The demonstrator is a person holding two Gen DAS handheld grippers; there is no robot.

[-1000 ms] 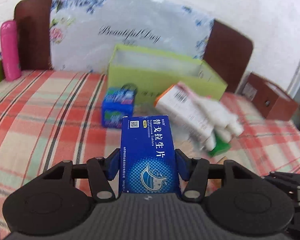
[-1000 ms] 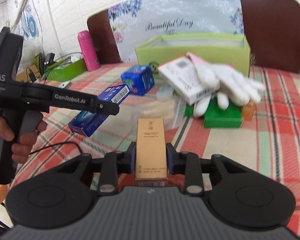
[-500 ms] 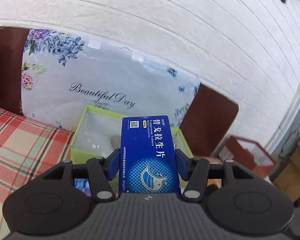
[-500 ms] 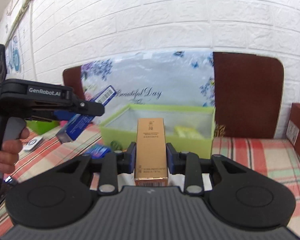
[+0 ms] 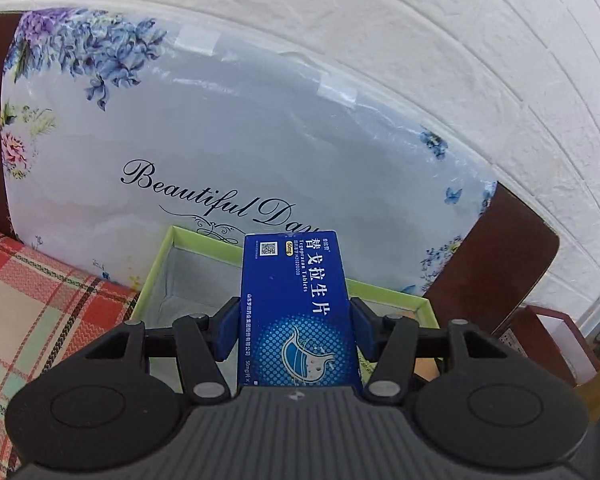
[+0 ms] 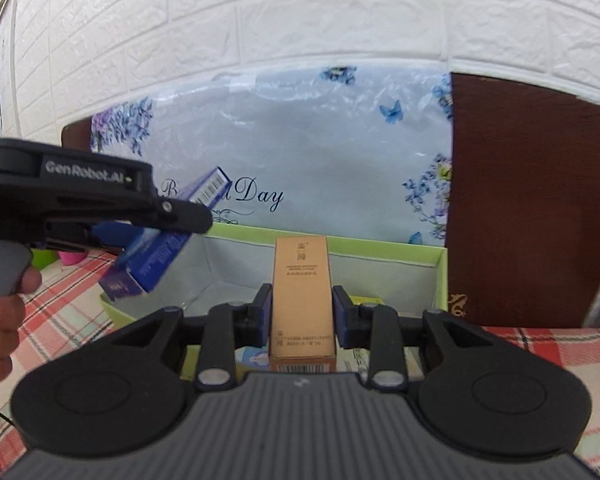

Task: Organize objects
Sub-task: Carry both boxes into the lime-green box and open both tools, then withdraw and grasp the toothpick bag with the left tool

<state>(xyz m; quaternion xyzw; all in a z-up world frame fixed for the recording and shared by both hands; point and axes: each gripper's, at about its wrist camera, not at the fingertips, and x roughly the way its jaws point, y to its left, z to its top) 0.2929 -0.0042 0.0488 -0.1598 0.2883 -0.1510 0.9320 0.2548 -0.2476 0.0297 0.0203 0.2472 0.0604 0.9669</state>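
My left gripper [image 5: 292, 330] is shut on a blue tablet box [image 5: 296, 312] and holds it above the open green box [image 5: 156, 268]. The right wrist view shows that left gripper [image 6: 168, 216] from the side, with the blue box [image 6: 160, 248] tilted over the green box's left end. My right gripper [image 6: 302, 314] is shut on a tan carton [image 6: 302, 296], held upright over the green box [image 6: 440, 276]. Several small packs lie inside the green box under the right gripper, mostly hidden.
A floral board reading "Beautiful Day" [image 5: 220, 140] leans on the white brick wall behind the green box. The table has a red plaid cloth [image 5: 32, 304]. A brown box [image 5: 548, 344] stands at the right. A pink thing [image 6: 72, 257] and a green tub are at far left.
Both grippers have risen and moved forward with their boxes, from over the cluttered cloth to above the green box. The table items have dropped out of view.
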